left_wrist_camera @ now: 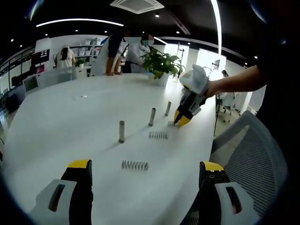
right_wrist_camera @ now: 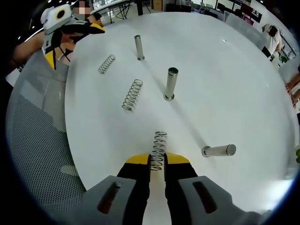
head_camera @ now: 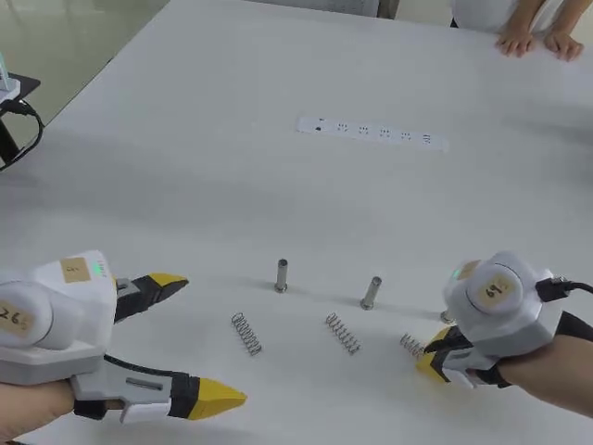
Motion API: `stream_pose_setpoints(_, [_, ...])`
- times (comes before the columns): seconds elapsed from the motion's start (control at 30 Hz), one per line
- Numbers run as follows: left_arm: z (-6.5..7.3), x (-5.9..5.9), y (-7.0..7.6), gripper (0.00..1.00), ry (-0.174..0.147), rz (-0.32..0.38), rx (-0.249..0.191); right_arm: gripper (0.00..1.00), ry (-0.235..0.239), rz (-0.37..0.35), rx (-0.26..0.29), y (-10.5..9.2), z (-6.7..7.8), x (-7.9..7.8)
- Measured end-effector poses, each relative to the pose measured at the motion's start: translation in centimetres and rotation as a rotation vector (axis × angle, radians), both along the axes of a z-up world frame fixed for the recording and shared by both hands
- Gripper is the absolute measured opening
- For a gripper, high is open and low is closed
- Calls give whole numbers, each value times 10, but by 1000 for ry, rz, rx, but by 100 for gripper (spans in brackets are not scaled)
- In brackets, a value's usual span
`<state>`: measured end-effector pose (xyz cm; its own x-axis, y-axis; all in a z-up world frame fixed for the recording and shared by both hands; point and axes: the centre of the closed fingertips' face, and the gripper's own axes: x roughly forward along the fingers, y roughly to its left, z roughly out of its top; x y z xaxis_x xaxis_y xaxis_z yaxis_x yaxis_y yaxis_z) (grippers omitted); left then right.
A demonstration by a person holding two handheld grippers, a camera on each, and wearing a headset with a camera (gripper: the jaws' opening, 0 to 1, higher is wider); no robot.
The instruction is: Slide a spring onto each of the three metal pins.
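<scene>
1. The left tool (head_camera: 196,338) sits low at the near left of the tabletop (head_camera: 185,167). It is turned on its side with its yellow tips pointing right, and its jaws are spread wide with nothing between them.
2. The left hand (head_camera: 28,408) grips that tool's body from behind, at the lower-left corner of the head view.
3. The right tool (head_camera: 432,360) comes in from the right on a forearm (head_camera: 551,371) angled over the near edge. Its tips are tilted down to the tabletop.
4. In the right gripper view its jaws are drawn narrow and pinch the near end of the held spring (right_wrist_camera: 158,147). The rest of that spring lies on the tabletop, pointing away.
5. The left spring (head_camera: 246,333) and the middle spring (head_camera: 342,333) lie flat and loose between the two tools, apart from each other.
6. The left pin (head_camera: 282,275) and the middle pin (head_camera: 371,292) stand upright just beyond the springs, both bare. The right pin (right_wrist_camera: 219,150) stands near the held spring and is also bare.
</scene>
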<state>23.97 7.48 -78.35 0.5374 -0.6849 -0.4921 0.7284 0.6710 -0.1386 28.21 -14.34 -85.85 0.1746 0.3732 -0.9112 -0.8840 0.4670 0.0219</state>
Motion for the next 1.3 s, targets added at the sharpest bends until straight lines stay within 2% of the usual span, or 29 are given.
stream_pose_setpoints(0.1, [1,-1,-3,91,-1,-5,-3,8,-8,0,5,0,0,0])
stream_pose_setpoints(0.17, [1,-1,-4,91,-2,-10,-2,8,-32,10,0,0,2,3])
stream_pose_setpoints(0.37, [1,-4,-11,91,0,-29,-5,8,-36,-5,27,2,14,7])
stream_pose_setpoints(0.73, [4,-7,-24,89,-5,-61,-22,8,-60,29,40,3,29,4])
stream_pose_setpoints(0.8, [5,-11,-33,89,-1,-83,-37,8,-65,36,43,4,32,3])
stream_pose_setpoints(0.93, [2,-16,-46,88,2,-116,-35,8,-70,41,48,2,35,3])
stream_pose_setpoints(1.03, [2,-21,-62,87,6,-151,-58,8,-76,48,51,2,37,1])
stream_pose_setpoints(1.07, [1,-22,-66,87,5,-159,-51,8,-81,55,49,1,38,0])
stream_pose_setpoints(1.3, [2,-23,-76,86,8,-189,-58,8,-103,88,45,-1,43,-1])
